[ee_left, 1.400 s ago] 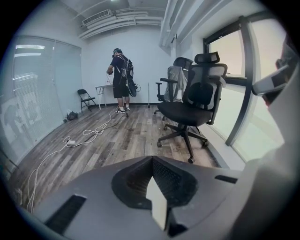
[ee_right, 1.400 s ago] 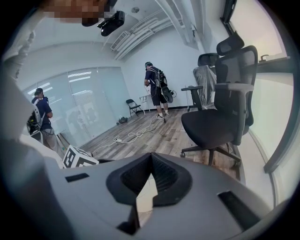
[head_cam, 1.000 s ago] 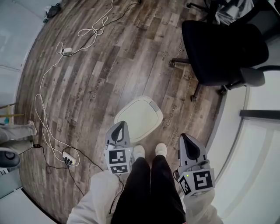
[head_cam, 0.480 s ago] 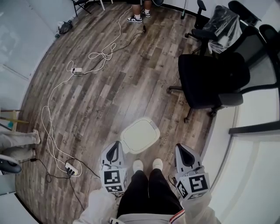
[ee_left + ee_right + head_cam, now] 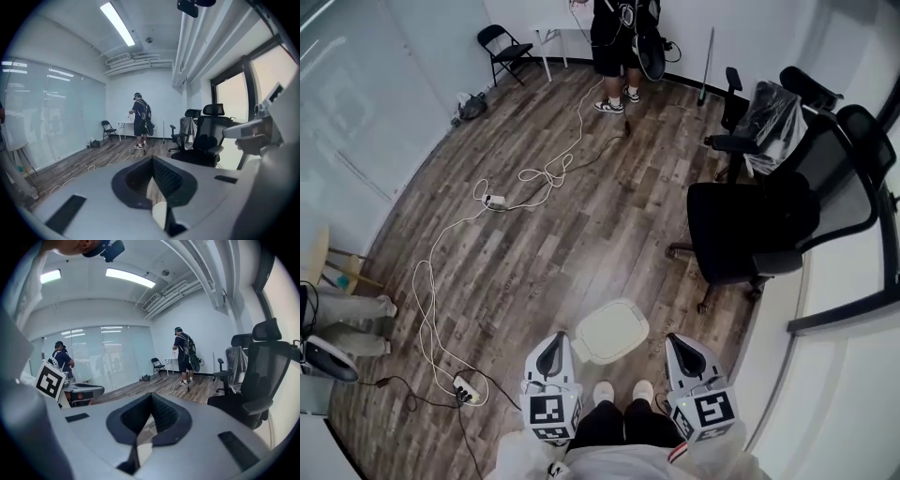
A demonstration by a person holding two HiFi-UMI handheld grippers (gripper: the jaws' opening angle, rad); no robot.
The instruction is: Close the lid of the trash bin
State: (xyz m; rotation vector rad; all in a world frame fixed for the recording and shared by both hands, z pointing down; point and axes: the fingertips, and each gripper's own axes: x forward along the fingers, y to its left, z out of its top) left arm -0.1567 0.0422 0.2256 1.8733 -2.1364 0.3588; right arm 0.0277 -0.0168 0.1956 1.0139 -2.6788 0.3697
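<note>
The white trash bin (image 5: pixel 612 331) stands on the wood floor just ahead of my shoes (image 5: pixel 603 391), its lid lying flat and shut. My left gripper (image 5: pixel 553 341) hangs to the bin's left and my right gripper (image 5: pixel 676 339) to its right, both held low by my legs and apart from the bin. On each, the jaws meet at the tips with nothing between them. In the left gripper view the left gripper (image 5: pixel 152 162) points out across the room, as does the right gripper (image 5: pixel 150 398) in the right gripper view. Neither of those views shows the bin.
A black office chair (image 5: pixel 748 232) stands ahead on the right, with more chairs (image 5: pixel 787 112) behind it. White cables (image 5: pixel 441 272) and a power strip (image 5: pixel 467 395) trail over the floor at left. A person (image 5: pixel 619 42) stands at the far wall by a folding chair (image 5: pixel 506 47).
The head view has tipped upward, so more of the room shows and the bin sits lower and smaller. Both grippers stay low beside my legs, still shut.
</note>
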